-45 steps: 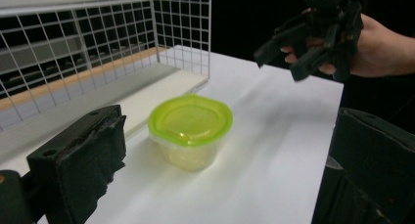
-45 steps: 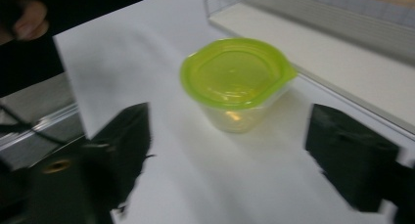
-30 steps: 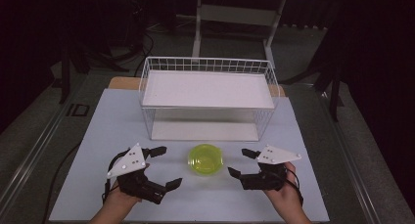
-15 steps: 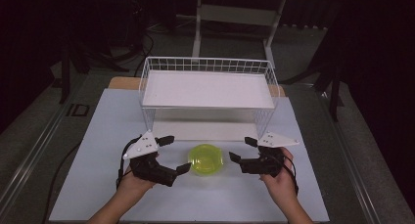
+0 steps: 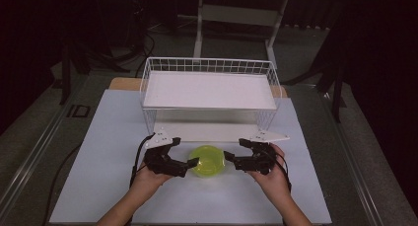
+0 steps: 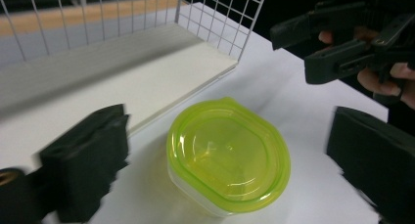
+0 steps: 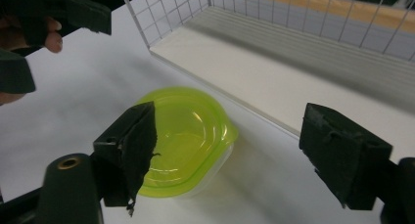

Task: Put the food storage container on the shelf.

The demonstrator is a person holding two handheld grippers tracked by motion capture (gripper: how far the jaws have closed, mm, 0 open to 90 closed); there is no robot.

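We see a small rounded container of clear plastic with a translucent yellow-green lid (image 5: 208, 160) sitting on the white table surface (image 5: 108, 137), near the front edge and just in front of a white wire-mesh shelf rack (image 5: 209, 88) that stands farther back. The lid is on the container.

On the left of the container we see the left black two-jaw gripper (image 5: 183, 154), held in the person's left hand (image 5: 148, 179); its jaws are spread wide. From the high view one jaw tip lies at the container's left edge, though we cannot tell whether it touches. In the left gripper view the container (image 6: 227, 155) sits between the two parted jaws, apart from both.

On the right, the right black two-jaw gripper (image 5: 233, 153) is held in the person's right hand (image 5: 271, 179), jaws likewise spread apart and pointing at the container's right side. In the right gripper view the container (image 7: 183, 138) lies low and left, partly behind one jaw.
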